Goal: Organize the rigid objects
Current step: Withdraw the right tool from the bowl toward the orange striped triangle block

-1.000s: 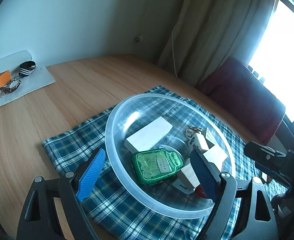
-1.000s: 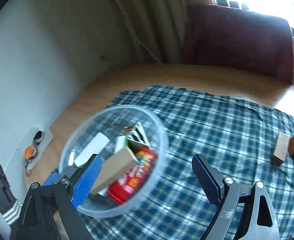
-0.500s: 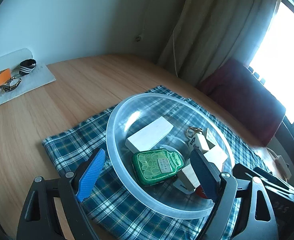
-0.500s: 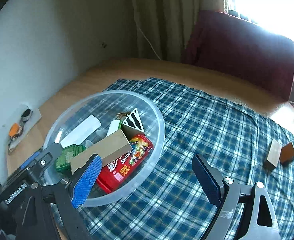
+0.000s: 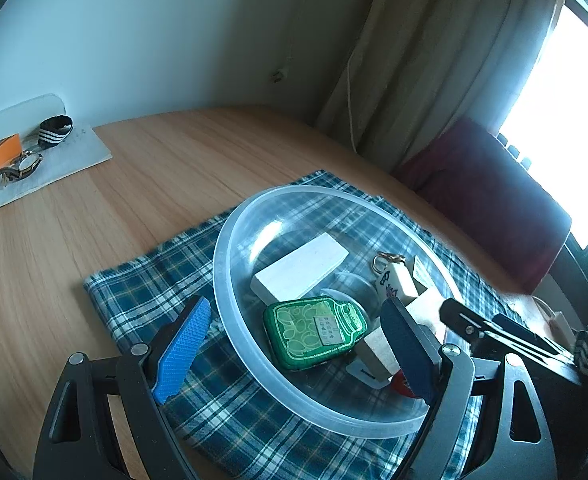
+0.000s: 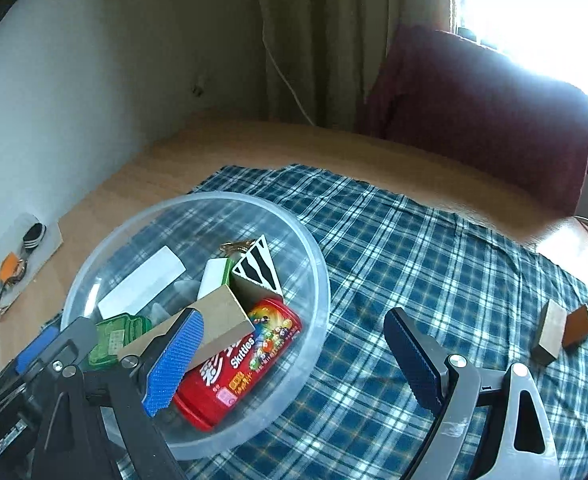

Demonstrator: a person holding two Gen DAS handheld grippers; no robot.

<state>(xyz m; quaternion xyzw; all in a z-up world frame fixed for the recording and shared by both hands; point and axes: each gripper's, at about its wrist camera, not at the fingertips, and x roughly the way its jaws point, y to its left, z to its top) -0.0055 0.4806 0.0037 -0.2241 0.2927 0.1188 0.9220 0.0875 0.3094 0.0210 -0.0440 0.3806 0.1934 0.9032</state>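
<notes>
A clear plastic bowl [image 5: 230, 240] [image 6: 321, 272] sits on a blue plaid cloth [image 5: 134, 292] [image 6: 413, 240]. It holds a white block [image 5: 299, 268] [image 6: 142, 284], a green tin [image 5: 313, 330] [image 6: 114, 336], a red Skittles tin [image 6: 246, 360], a mahjong-tile keychain [image 5: 393, 282] and wooden blocks [image 6: 222, 320]. A tan block [image 6: 551, 332] and a brown block [image 6: 577, 326] lie on the cloth to the right, apart from the bowl. My left gripper [image 5: 294, 346] stands open over the bowl's near rim. My right gripper [image 6: 294, 360] is open and empty at the bowl's right edge.
A white sheet [image 5: 62, 164] [image 6: 50, 244] with a watch, an orange tag and a striped band lies at the table's far left by the wall. A maroon chair [image 5: 493, 208] [image 6: 473, 120] and curtain stand beyond the table's far edge.
My right gripper has lifted and swung back from the bowl, so more of the bowl and cloth shows. The left gripper has hardly moved.
</notes>
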